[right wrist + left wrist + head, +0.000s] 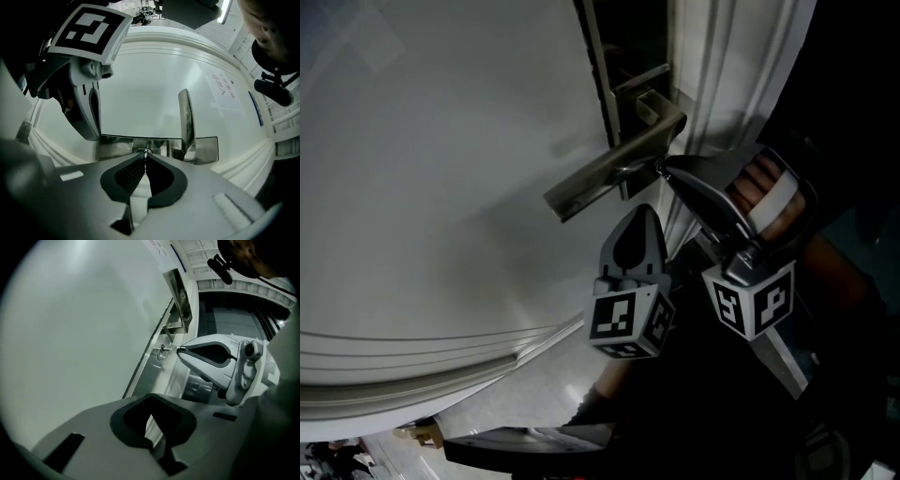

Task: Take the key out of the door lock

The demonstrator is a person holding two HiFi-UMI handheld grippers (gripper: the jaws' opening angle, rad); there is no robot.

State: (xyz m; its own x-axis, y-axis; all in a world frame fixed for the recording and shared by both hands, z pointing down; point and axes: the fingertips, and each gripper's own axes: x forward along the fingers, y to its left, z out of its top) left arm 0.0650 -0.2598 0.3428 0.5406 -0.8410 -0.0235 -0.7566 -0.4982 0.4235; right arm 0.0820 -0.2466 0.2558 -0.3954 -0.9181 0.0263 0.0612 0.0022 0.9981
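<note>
A small metal key (168,349) sticks out of the lock cylinder (161,352) in the plate under the door handle (614,169). My right gripper (662,168) points at the lock, and its jaws are shut on the key's head. In the right gripper view the key (146,152) shows as a thin sliver at the tip of the right gripper (145,157), against the metal lock plate (117,146). My left gripper (643,211) hangs just below the handle, shut and holding nothing. In its own view the left gripper (151,417) points up along the door edge.
The white door (441,187) fills the left. The door frame (722,75) stands to the right of the lock. The lever handle (186,119) juts out just above the key. A person's hand (764,192) grips the right gripper. Pale floor (553,394) lies below.
</note>
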